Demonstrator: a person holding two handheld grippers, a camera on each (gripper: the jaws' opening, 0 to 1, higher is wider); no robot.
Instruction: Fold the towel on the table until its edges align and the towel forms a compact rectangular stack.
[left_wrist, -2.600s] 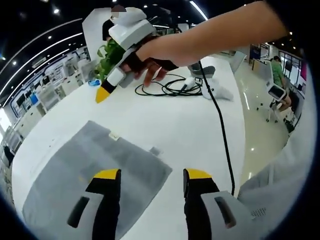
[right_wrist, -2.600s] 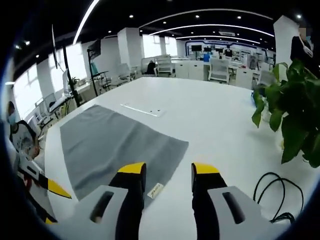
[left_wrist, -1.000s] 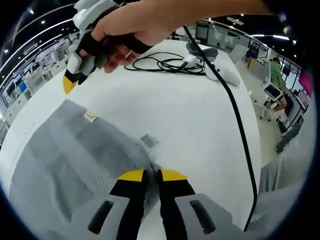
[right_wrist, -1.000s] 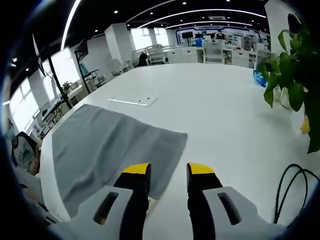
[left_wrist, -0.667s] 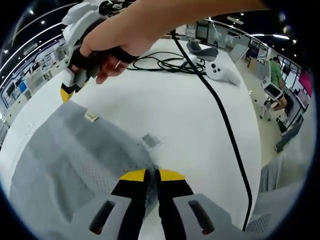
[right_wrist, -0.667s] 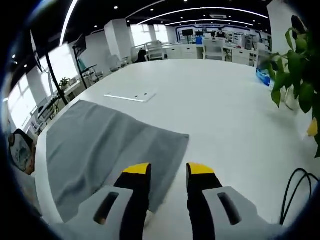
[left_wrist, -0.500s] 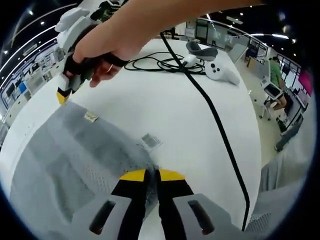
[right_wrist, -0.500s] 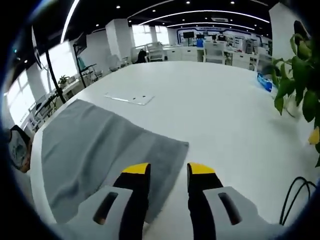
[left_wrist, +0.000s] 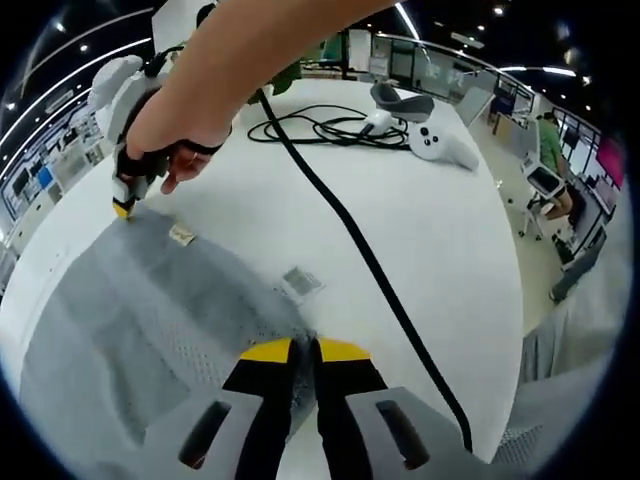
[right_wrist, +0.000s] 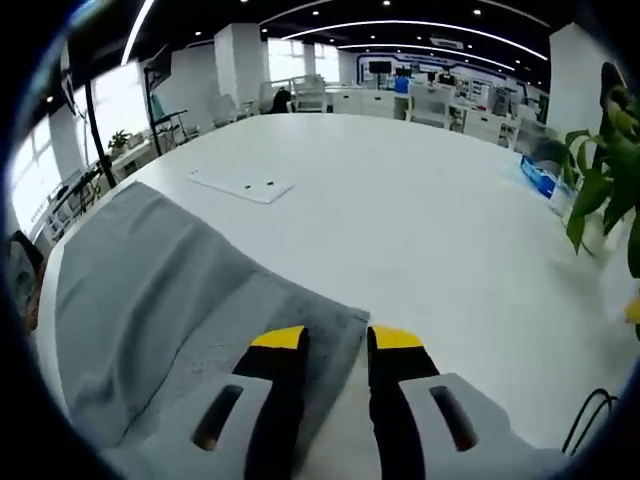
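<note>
Left gripper view: left gripper (left_wrist: 304, 349) clamped on near corner of grey towel (left_wrist: 130, 310), lower left, flat on white surface (left_wrist: 400, 230). Right gripper view: right gripper (right_wrist: 334, 340) parted, straddling towel's far corner at lower centre, seemingly poised to pinch and fold.

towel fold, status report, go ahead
Left tongs shut on the grey towel corner. Right tongs open, straddling the other near corner. Towel flat, unfolded. Black cable trails beside it.
</note>
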